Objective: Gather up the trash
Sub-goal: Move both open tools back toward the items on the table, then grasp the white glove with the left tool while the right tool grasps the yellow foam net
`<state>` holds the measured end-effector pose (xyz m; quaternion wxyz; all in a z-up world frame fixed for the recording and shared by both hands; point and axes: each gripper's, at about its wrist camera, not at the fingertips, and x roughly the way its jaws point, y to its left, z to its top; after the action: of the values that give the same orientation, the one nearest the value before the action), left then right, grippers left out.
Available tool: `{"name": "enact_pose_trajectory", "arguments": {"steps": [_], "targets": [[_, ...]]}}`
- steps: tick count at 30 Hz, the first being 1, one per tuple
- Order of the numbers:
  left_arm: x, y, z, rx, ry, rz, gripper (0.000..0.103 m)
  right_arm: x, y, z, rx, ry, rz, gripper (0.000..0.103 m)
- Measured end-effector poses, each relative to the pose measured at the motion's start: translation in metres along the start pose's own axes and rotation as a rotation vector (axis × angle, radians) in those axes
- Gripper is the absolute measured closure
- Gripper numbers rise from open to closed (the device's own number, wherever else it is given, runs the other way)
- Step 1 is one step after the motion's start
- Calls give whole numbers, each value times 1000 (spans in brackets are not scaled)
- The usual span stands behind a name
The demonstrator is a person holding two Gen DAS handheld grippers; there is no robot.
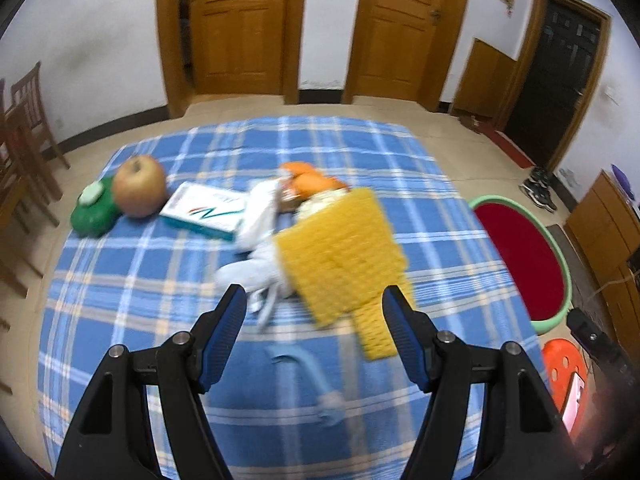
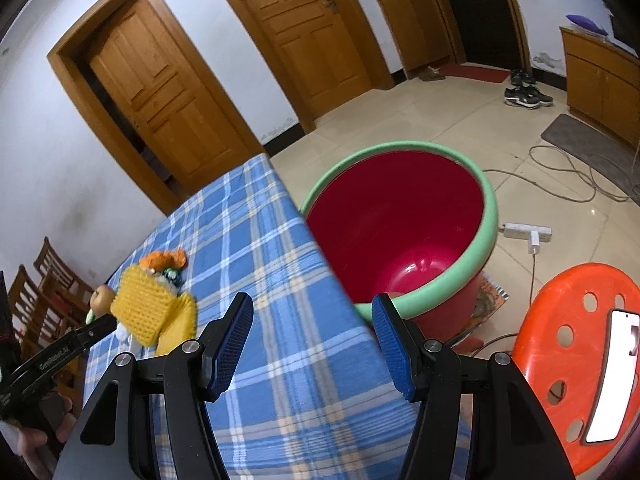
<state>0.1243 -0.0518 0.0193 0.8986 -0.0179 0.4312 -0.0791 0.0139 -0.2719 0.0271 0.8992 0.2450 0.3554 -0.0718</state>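
A red bin with a green rim (image 2: 400, 216) stands on the floor beside the table's right edge; it also shows in the left wrist view (image 1: 520, 256). On the blue plaid tablecloth (image 1: 140, 272) lie crumpled white tissue (image 1: 256, 268), a light blue scrap (image 1: 308, 368), orange peel (image 1: 308, 178), a yellow knobbly mat (image 1: 344, 256), a white and teal box (image 1: 204, 210), an apple (image 1: 140, 192) and a green round container (image 1: 94, 210). My left gripper (image 1: 316, 332) is open above the blue scrap, just short of the tissue. My right gripper (image 2: 312, 340) is open and empty over the table's right edge by the bin.
An orange plastic stool (image 2: 580, 360) with a phone (image 2: 612, 376) on it stands right of the bin. A power strip (image 2: 528, 234) and cables lie on the tiled floor. Wooden chairs (image 1: 28, 140) stand left of the table. Wooden doors line the far wall.
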Motion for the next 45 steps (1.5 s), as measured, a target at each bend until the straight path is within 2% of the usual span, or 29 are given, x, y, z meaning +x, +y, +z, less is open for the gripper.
{"name": "enact_pose_trajectory", "arguments": {"steps": [10,16,25,32,38,41,45], "targets": [[17,46,-4,-74,53,67,33,18,27,-6,-64,63,4,40],[36,57,-1,-38,80,82,33,35,50,-11,-107,111,17,40],[56,62,8,-29,67,0,33,55,68,-12,-144,138,17,40],[70,71,16,-68,56,-76,34,69,83,-12,-175,157,36,40],[75,67,17,-61,42,-157,66,82,96,-15,-205,178,59,40],[74,63,16,-50,42,-151,70,86,98,-17,-211,188,70,40],[71,59,13,-43,42,-167,85,89,99,-19,-212,195,78,40]]}}
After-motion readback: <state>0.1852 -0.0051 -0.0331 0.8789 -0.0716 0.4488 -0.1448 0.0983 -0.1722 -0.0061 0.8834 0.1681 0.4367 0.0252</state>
